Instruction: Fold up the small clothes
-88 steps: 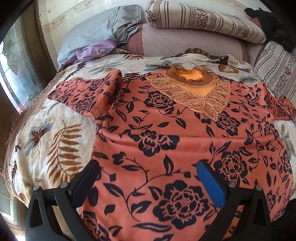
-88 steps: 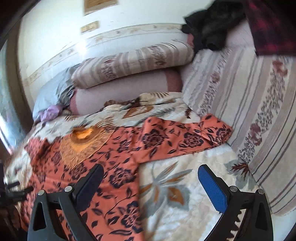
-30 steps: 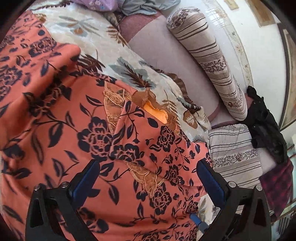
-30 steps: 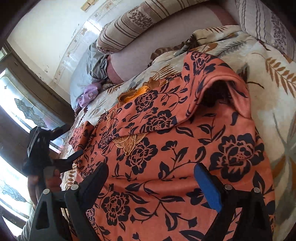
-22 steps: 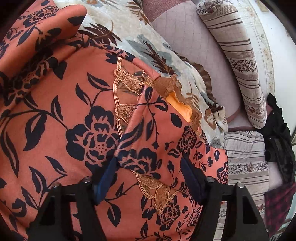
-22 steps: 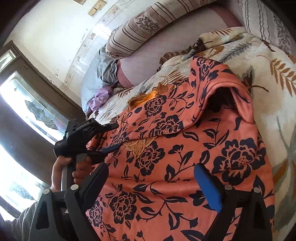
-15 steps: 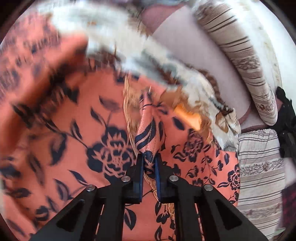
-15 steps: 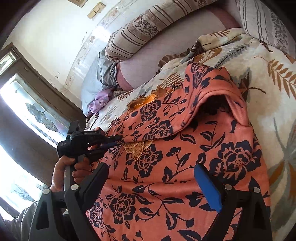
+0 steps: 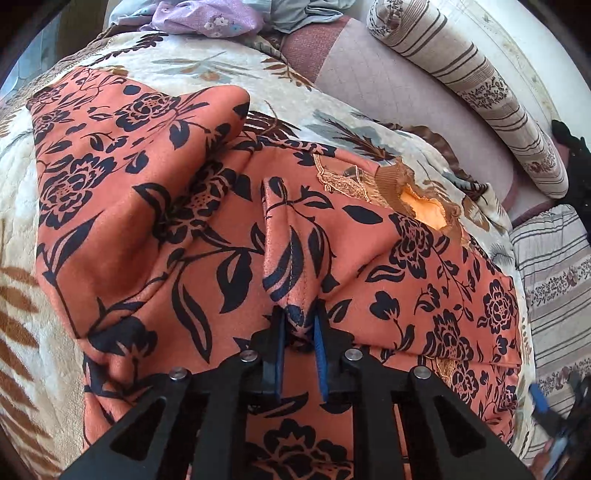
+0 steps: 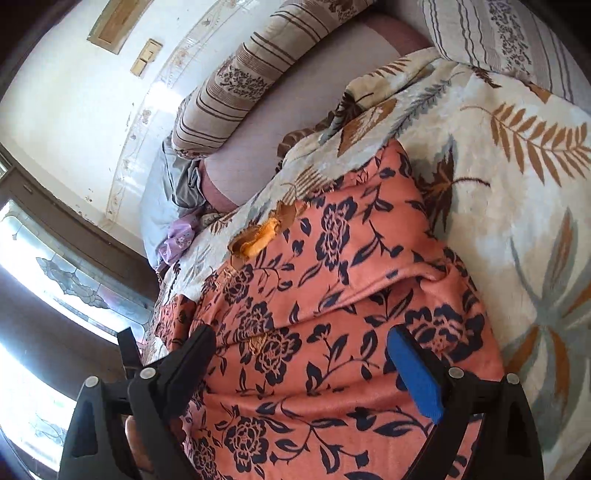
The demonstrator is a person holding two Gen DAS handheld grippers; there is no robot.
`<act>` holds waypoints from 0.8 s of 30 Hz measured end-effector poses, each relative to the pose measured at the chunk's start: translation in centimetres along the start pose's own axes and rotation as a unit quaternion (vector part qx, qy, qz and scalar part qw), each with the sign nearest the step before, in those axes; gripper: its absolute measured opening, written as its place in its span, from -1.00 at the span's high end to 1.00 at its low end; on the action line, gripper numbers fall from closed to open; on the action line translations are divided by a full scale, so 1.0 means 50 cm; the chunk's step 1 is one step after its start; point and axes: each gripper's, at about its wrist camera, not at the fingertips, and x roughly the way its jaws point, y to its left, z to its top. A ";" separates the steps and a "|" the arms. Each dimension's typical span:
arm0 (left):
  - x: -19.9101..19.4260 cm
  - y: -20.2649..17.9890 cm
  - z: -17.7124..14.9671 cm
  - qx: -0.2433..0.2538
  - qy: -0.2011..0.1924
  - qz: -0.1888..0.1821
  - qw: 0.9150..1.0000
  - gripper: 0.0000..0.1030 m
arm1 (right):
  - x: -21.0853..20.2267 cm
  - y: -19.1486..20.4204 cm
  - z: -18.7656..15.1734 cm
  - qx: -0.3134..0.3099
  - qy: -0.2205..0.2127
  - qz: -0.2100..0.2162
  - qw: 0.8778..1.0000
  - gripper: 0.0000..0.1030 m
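An orange top with black flowers [image 9: 406, 266] lies on the leaf-patterned bedspread [image 9: 22, 206]. Its gold-trimmed neckline [image 9: 421, 206] points toward the pillows. My left gripper [image 9: 298, 325] is shut on a hemmed sleeve edge of the top, which stands up in a ridge from the jaws. The left sleeve [image 9: 122, 147] lies spread at the left. In the right wrist view the top [image 10: 332, 332] has one sleeve folded across its front. My right gripper [image 10: 306, 350] is open and empty just above the cloth.
Striped bolster pillows [image 9: 480, 88] and a mauve cushion [image 9: 384, 77] line the bed's head. Purple and grey clothes [image 9: 207, 14] lie at the far corner. A window [image 10: 44, 280] is at the left. The other gripper's blue pad [image 9: 539, 402] shows at the lower right.
My left gripper closed on the sleeve edge and has drawn it back over the top's front. My right gripper stayed open and moved in lower over the cloth.
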 end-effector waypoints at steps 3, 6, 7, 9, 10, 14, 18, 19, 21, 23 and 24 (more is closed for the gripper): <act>0.001 0.002 -0.003 0.017 -0.009 -0.003 1.000 0.68 | 0.037 -0.018 0.078 0.055 -0.003 0.027 0.998 -0.85; 0.004 0.001 0.003 0.014 -0.007 -0.007 1.000 0.68 | 0.121 -0.106 0.116 0.150 0.042 0.017 0.988 -0.86; 0.003 0.002 -0.003 0.011 -0.005 -0.010 1.000 0.68 | 0.139 -0.134 0.121 0.165 0.048 -0.015 0.985 -0.82; 0.002 0.009 -0.006 0.009 -0.001 -0.017 1.000 0.68 | 0.132 -0.147 0.132 0.183 0.036 0.002 0.983 -0.80; 0.002 0.012 -0.005 0.006 0.000 -0.020 1.000 0.68 | 0.117 -0.129 0.141 0.161 0.026 -0.014 0.986 -0.83; -0.003 0.006 -0.007 0.011 -0.003 -0.007 1.000 0.68 | 0.079 -0.083 0.187 0.081 -0.006 -0.050 0.995 -0.86; 0.001 -0.013 -0.010 0.033 -0.013 0.014 0.999 0.68 | 0.137 -0.112 0.226 0.051 0.037 -0.131 0.989 -0.79; 0.002 -0.013 -0.010 0.034 -0.013 0.014 0.999 0.68 | 0.158 -0.123 0.230 0.039 0.055 -0.154 0.986 -0.51; 0.002 -0.011 -0.010 0.033 -0.013 0.012 0.999 0.68 | 0.186 -0.130 0.231 0.013 0.082 -0.186 0.979 -0.01; 0.001 -0.011 -0.010 0.032 -0.012 0.010 0.999 0.68 | 0.189 -0.097 0.233 -0.033 0.092 -0.186 0.978 0.71; 0.001 -0.012 -0.011 0.033 -0.012 0.012 0.999 0.68 | 0.180 -0.070 0.234 -0.065 0.076 -0.205 0.974 0.71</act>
